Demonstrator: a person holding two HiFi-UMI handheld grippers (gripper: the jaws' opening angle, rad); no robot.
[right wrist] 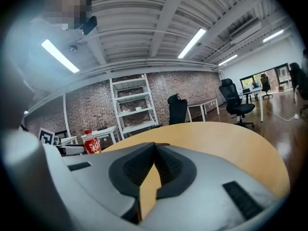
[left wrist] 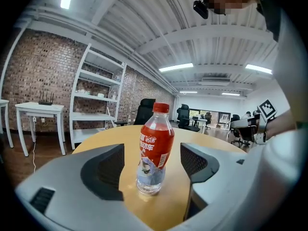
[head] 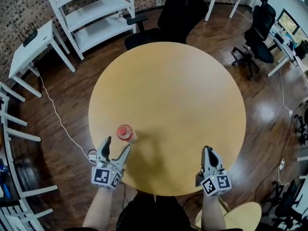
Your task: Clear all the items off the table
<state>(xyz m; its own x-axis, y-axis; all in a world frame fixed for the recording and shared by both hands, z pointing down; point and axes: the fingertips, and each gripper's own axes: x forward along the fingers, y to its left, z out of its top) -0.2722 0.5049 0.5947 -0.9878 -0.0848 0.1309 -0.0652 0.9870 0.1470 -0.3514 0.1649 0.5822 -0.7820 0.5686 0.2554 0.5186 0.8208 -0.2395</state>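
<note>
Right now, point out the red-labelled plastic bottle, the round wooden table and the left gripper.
Red-labelled plastic bottle (left wrist: 156, 146): left gripper view, on its red label.
Round wooden table (head: 168, 90): head view, bare tabletop centre.
Left gripper (head: 117, 144): head view, midway between its open fingers.

Bottle near left edge of table; open surface beyond, seemingly.

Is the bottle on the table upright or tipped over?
Upright: the bottle stands on its base on the table, red cap at the top; the head view looks down on that cap.

The bottle has its lower half hidden in the right gripper view.
</note>
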